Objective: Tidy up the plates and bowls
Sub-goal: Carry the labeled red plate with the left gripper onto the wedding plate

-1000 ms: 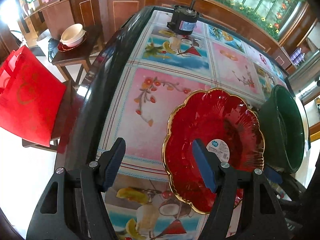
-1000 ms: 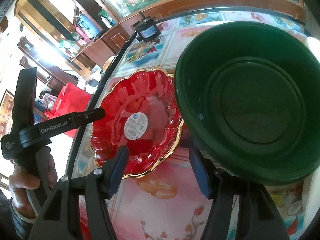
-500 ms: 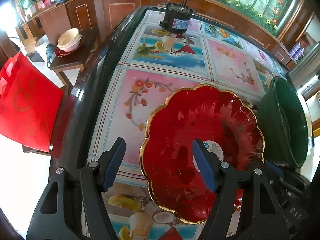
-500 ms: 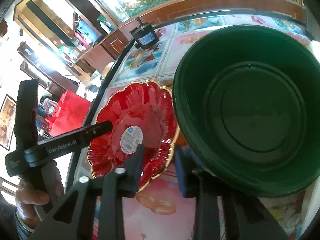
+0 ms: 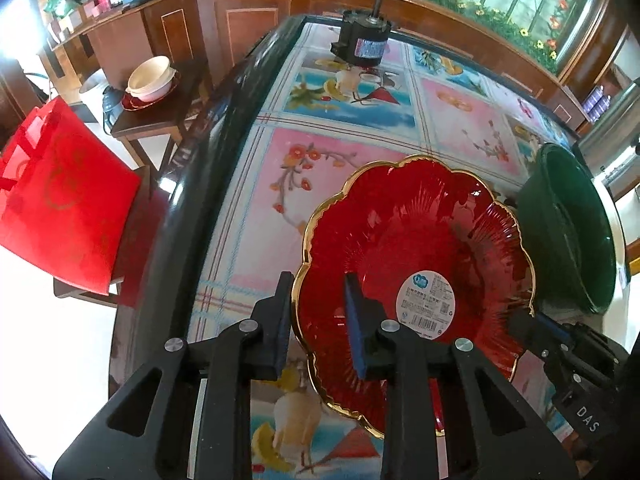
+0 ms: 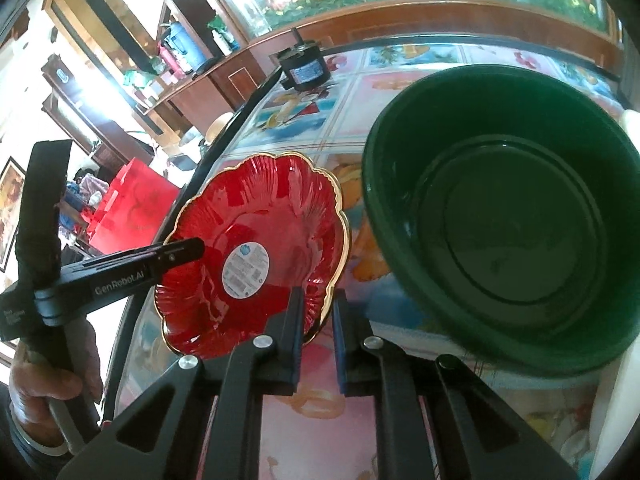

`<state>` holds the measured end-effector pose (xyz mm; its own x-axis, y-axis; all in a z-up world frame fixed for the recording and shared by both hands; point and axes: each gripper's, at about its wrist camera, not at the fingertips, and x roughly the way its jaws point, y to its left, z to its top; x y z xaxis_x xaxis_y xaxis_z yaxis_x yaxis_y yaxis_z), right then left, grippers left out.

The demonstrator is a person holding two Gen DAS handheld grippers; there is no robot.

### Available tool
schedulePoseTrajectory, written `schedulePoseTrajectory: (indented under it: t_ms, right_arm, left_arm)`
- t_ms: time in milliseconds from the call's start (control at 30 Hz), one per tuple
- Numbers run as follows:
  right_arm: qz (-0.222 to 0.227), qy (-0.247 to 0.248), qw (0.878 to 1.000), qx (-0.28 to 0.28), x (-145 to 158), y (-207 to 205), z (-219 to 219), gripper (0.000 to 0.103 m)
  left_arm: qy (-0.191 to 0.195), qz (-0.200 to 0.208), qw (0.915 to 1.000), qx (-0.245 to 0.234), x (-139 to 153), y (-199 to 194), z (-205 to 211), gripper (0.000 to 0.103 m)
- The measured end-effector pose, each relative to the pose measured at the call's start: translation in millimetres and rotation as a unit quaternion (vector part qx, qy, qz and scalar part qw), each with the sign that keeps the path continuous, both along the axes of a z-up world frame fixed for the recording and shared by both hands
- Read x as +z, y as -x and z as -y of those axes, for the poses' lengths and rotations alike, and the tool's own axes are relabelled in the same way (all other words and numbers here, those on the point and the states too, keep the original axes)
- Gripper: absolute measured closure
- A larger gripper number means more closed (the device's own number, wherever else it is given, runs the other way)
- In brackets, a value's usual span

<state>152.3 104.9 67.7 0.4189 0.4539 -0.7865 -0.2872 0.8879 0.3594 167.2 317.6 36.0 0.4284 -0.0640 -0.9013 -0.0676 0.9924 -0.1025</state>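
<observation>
My left gripper (image 5: 320,320) had its fingers closed on the near rim of the red scalloped glass plate with a gold edge (image 5: 416,240): one finger sat outside the rim and the other inside the dish. My right gripper (image 6: 316,336) also pinched this plate (image 6: 256,248), its two fingers nearly together with the gold rim between them at the plate's opposite edge. The plate was tilted, lifted on the left side above the table with a pictured floral and fruit cloth (image 5: 340,128). I could not tell whether its far edge touched the cloth. A round white barcode sticker (image 5: 426,300) lay at the plate's centre.

The dark green round plastic bowl (image 6: 504,216) stood just beside the plate, on its right, open side up and tilted in the view. From the left wrist view the bowl (image 5: 568,228) sat at the table's right edge.

A black cylindrical motor with a labelled band (image 5: 362,44) stood at the table's far end. Off the table to the left, a cream bowl on a red dish (image 5: 150,80) rested on a dark wooden side table (image 5: 160,120), near a red paper bag (image 5: 60,200).
</observation>
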Motion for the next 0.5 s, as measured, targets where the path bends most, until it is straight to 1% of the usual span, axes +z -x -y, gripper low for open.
schedulePoseTrajectory:
  t_ms: [200, 500]
  right_arm:
    - [0.012, -0.003, 1.0, 0.009, 16, 8, 0, 0.092]
    - [0.026, -0.006, 0.999, 0.029, 37, 38, 1, 0.092]
  left_arm:
    - [0.003, 0.01, 0.9999, 0.004, 17, 21, 0, 0.079]
    - [-0.006, 0.027, 0.9996, 0.011, 43, 68, 6, 0.079]
